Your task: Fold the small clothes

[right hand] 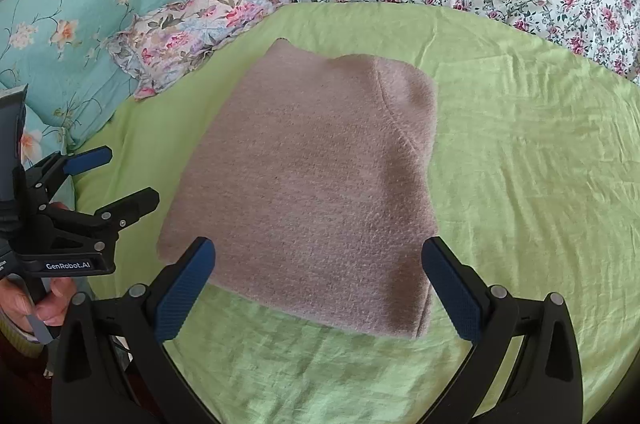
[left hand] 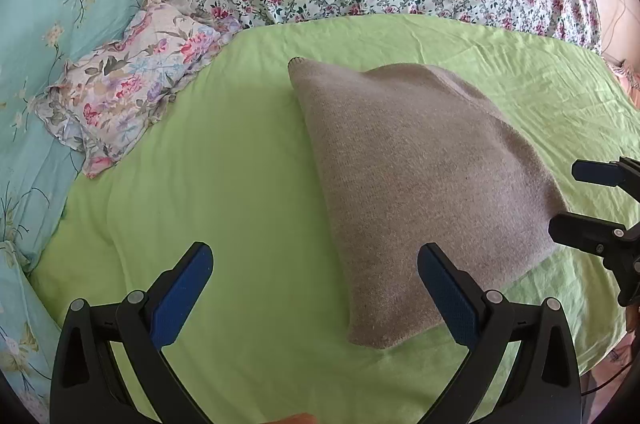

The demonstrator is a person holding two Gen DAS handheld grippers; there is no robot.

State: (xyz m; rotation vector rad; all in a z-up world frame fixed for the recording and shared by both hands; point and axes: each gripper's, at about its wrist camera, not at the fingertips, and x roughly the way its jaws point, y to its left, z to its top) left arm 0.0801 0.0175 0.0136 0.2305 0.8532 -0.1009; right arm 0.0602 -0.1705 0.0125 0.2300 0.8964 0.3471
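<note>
Folded gray knit sat flat on my green sheet. Left gripper read "GenRobot.AI" on its side; it and the right gripper were spread wide, gripping nothing.

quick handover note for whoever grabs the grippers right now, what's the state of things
Left gripper: open, empty, hovering over the green sheet just left of the garment.
Right gripper: open, empty, over the garment's near edge.
Grey-brown knit garment: lies on the sheet as a compact folded block, neither gripper touching it.
Floral pillow and quilts sit at the far side of the bed.
Done: this piece looks folded.
Left: maybe tidy the raised far corner; no other clothes to fold are in view.
</note>
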